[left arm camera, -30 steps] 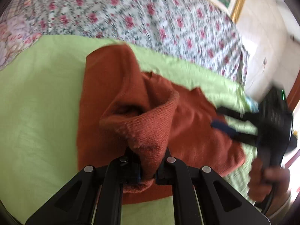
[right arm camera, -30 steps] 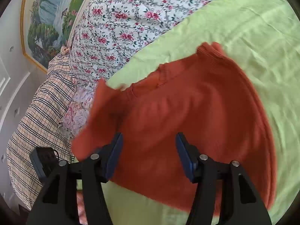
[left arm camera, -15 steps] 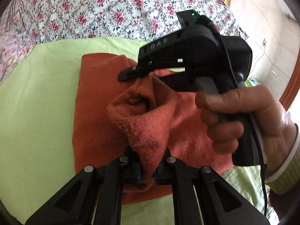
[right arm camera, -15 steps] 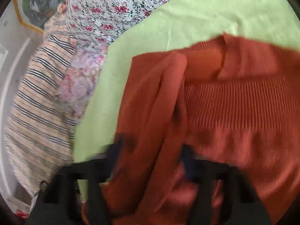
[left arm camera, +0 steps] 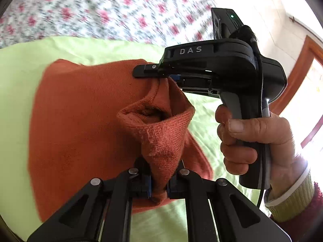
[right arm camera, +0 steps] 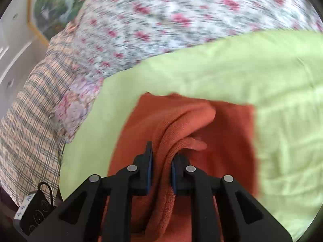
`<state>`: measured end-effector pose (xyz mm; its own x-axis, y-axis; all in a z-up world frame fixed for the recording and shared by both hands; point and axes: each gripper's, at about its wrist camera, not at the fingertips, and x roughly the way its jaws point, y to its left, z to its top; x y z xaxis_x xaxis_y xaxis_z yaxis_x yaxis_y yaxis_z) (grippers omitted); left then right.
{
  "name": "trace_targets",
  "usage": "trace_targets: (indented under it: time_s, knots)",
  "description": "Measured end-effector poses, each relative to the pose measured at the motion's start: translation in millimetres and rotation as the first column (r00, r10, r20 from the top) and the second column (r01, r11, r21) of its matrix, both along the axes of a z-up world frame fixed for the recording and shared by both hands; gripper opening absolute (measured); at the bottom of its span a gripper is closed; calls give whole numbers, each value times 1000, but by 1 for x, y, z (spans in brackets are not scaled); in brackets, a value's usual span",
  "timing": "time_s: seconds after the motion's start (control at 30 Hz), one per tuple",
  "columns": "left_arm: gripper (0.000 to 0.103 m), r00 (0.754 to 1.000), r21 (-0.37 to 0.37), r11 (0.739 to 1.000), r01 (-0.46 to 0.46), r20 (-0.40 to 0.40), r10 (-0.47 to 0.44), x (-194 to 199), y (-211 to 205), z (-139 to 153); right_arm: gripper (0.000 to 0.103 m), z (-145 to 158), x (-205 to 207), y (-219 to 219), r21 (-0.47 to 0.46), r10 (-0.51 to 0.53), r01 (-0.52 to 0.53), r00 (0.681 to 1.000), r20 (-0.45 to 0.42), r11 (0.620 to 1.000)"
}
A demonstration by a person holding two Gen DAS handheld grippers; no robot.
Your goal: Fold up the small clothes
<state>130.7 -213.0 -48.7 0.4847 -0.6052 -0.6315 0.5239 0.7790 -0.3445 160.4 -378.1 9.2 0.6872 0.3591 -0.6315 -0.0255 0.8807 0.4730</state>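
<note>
An orange knit sweater (left arm camera: 80,111) lies on a light green sheet (left arm camera: 20,80). My left gripper (left arm camera: 158,181) is shut on a ribbed cuff of it, and the cuff stands up as an open tube. In the left wrist view my right gripper (left arm camera: 161,77) comes in from the right, held by a hand (left arm camera: 252,137), and pinches a fold just behind the cuff. In the right wrist view the jaws of my right gripper (right arm camera: 161,169) are closing, with a thick fold of the sweater (right arm camera: 222,131) pressed between the blue pads.
A floral quilt (right arm camera: 181,20) covers the bed beyond the green sheet (right arm camera: 262,80). A plaid cloth (right arm camera: 30,111) lies at the left, with a framed painting (right arm camera: 56,6) behind it. A small black device (right arm camera: 34,207) sits at the lower left. A wooden door frame (left arm camera: 298,70) stands at the right.
My right gripper swung in from the right, came over the sweater and closed on a fold of it. The left gripper kept its grip on the cuff and shifted sideways.
</note>
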Motion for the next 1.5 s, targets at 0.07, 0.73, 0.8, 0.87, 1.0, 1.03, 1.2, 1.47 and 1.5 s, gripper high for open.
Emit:
trace_targets:
  time_s: [0.07,0.73,0.8,0.87,1.0,1.03,1.2,1.47,1.5]
  knots:
    - [8,1000,16,1000,21,-11,-21,-2,-14,-7,16,-10,-8,-18,-11,-33,32,999,-26,999]
    - [33,991,35,993,112,-76,-109,-40,20,-8,27,-45,-27,-43,-58,-101,98,993,-55,994]
    - [54,995,24,996,82,-67,-80,-42,41,-2,34,-43,-36,-45,-72,-116,112,992,-53,991]
    - [68,997,12,1000,25,-70,-24,-38,66,2,63,-42,-48,-49,-79,-148,143,987,-60,987]
    - [79,991,-35,997,-69,-120,65,-15,109,3,75,-42,-69,-55,-11,-127,127,991,-45,992]
    - [79,987,-44,995,-95,-134,88,-7,118,1,75,-44,-73,-56,10,-117,118,992,-53,993]
    - [79,964,-74,983,-166,-220,147,42,134,-15,75,-55,-76,-56,91,-85,93,993,-82,992]
    - [70,944,-91,986,-140,-313,105,103,119,-55,75,-64,-54,-39,78,-42,53,991,-130,996]
    - [51,950,-98,987,-125,-300,90,104,117,-54,75,-65,-51,-35,58,-37,45,990,-136,997]
